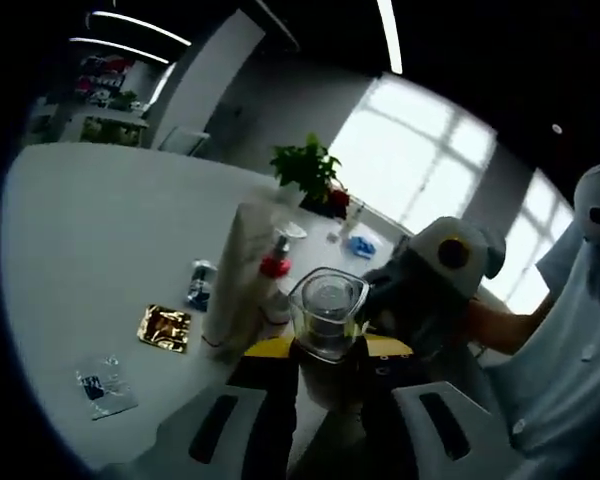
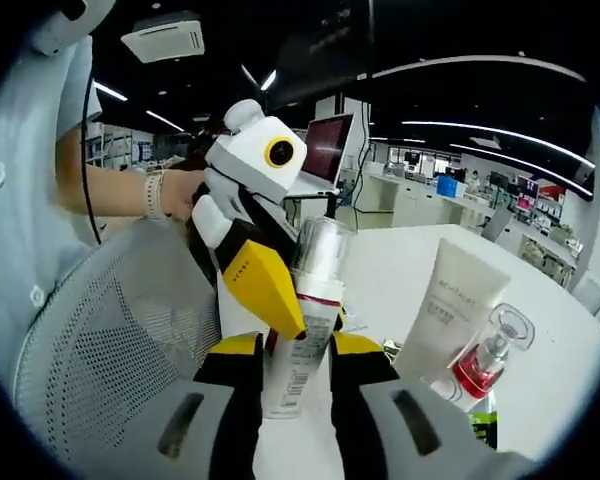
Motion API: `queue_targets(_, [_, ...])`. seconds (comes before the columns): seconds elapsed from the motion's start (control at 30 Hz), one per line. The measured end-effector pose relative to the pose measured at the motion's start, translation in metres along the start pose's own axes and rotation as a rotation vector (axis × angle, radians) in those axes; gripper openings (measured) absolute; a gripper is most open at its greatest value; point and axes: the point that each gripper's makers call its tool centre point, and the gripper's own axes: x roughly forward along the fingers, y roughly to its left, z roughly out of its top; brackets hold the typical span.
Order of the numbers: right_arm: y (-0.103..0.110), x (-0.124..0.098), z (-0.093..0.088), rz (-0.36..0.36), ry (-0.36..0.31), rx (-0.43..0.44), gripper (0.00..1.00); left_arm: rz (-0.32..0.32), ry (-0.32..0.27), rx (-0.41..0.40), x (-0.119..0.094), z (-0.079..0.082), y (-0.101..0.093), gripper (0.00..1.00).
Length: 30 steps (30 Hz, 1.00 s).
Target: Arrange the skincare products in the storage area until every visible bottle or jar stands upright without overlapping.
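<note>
A clear-capped white bottle with a printed label stands between my right gripper's jaws, which press its lower body. My left gripper comes in from the upper left, one yellow fingertip lying against the bottle's neck. In the left gripper view the same bottle points its cap at the camera, pinched between my left gripper's yellow-tipped jaws, with the right gripper just beside it. A white tube and a red pump bottle stand upright on the white table.
On the white table lie a small blue-labelled jar, a gold sachet and a clear sachet, next to the white tube and red pump bottle. A potted plant stands further back. A mesh chair back and a person's arm are at left.
</note>
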Motion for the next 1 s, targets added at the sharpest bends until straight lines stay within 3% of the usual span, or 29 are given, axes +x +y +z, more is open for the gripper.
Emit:
queue_targets(0.03, [-0.001, -0.002, 0.000, -0.004, -0.008, 0.009, 0.25, 0.012, 0.006, 0.002, 0.000, -0.001, 0.003, 0.19])
queue_targets(0.1, [-0.003, -0.005, 0.014, -0.004, -0.096, 0.067, 0.26, 0.042, 0.050, 0.022, 0.000, -0.009, 0.009, 0.19])
queue_targets(0.23, [-0.004, -0.005, 0.003, -0.010, -0.026, 0.008, 0.29, 0.037, 0.039, 0.019, 0.000, -0.008, 0.009, 0.19])
queue_targets(0.4, [0.000, -0.005, 0.003, 0.000, -0.021, 0.006, 0.30, 0.089, 0.070, 0.066, 0.002, -0.014, 0.018, 0.19])
queue_targets(0.7, [0.004, -0.005, 0.003, 0.021, -0.030, 0.033, 0.25, 0.194, 0.071, 0.131, 0.000, -0.012, 0.038, 0.19])
queue_targets(1.0, [-0.002, -0.005, 0.002, 0.002, -0.031, 0.052, 0.24, 0.265, 0.122, 0.287, 0.005, -0.020, 0.050, 0.19])
